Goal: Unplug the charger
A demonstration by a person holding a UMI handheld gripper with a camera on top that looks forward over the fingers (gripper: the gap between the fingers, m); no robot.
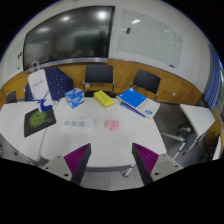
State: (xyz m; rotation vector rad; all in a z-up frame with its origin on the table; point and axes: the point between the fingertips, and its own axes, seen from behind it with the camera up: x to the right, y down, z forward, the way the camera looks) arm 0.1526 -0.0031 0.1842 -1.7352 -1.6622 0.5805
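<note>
The task appears to be at its very start, in the searching and approaching step: the gripper (112, 158) is hovering well above and back from the white counter (95, 140), looking forward and slightly down across it, with nothing between its fingers. The two dark fingers with their magenta pads (76, 157) are standing wide apart, holding nothing and touching nothing. No charger can be made out with any certainty; the likeliest candidate is the small white flat thing (74, 124) lying on the counter ahead of the fingers, just beside a small pink object (112, 125), but it is too small to tell whether it is a plug, a power strip or something else, and no cable is showing. Farther off on the counter are sitting a green object on a white tray (37, 119), a blue-and-white box (73, 97), a yellow flat item (104, 99) and a blue book-like slab (133, 99), with dark office chairs (99, 74) beyond and a large dark wall screen (68, 38) and a whiteboard (150, 40) behind them. By my judgement, the next move calls for lowering and advancing the gripper toward the white thing until the charger body is clearly lying between the open fingers, then lining them up on its sides before closing. The gripper is being held level, roughly centred on the near edge of the counter.
</note>
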